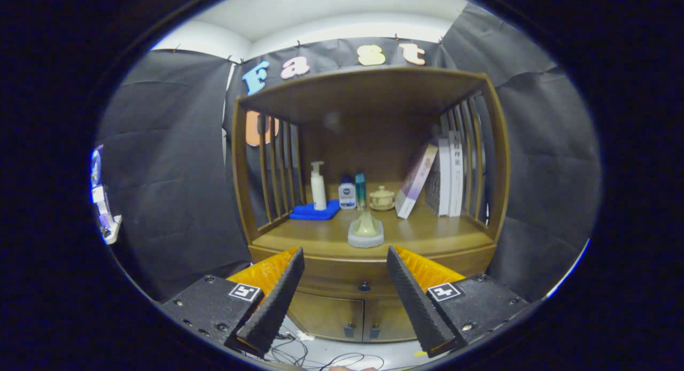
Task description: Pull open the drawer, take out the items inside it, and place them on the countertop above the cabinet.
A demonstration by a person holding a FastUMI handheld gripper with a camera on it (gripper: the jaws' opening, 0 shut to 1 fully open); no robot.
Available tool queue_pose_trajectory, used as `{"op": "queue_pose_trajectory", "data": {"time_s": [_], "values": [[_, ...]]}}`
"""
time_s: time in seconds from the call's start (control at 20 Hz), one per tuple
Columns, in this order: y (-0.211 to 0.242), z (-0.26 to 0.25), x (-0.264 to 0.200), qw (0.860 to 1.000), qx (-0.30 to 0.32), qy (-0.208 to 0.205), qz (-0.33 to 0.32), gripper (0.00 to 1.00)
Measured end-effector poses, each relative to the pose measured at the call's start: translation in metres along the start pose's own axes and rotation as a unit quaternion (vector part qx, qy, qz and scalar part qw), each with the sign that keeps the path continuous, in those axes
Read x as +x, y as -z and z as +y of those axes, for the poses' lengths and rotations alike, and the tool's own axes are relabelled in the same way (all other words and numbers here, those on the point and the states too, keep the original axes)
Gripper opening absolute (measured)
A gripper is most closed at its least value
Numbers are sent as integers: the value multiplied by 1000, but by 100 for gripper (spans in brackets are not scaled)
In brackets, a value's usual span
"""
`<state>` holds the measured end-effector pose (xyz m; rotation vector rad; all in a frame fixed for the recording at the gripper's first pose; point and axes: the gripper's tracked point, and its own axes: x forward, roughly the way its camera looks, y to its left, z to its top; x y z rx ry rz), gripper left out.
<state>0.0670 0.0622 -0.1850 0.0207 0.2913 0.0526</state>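
gripper [346, 256] fingers spread apart, empty, facing the cabinet [494, 162]. drawer [342, 277] closed, knob [364, 287] between the fingers. small ornament [366, 231] on countertop [427, 234] just beyond.

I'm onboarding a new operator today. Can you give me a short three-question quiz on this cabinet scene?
1. True or false: the drawer is already pulled open.
2. What stands on the blue cloth? A) pump bottle B) lidded cup C) books
3. Fill in: the gripper fingers are ___, with the drawer knob ahead between them.

Key: 1. False, it looks closed. 2. A, the pump bottle. 3. Open.
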Motion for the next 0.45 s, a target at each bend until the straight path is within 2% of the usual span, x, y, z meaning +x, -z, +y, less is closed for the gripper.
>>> {"op": "queue_pose_trajectory", "data": {"time_s": [0.45], "values": [[-76,1,-82,998,-2,-19,-54,99]]}}
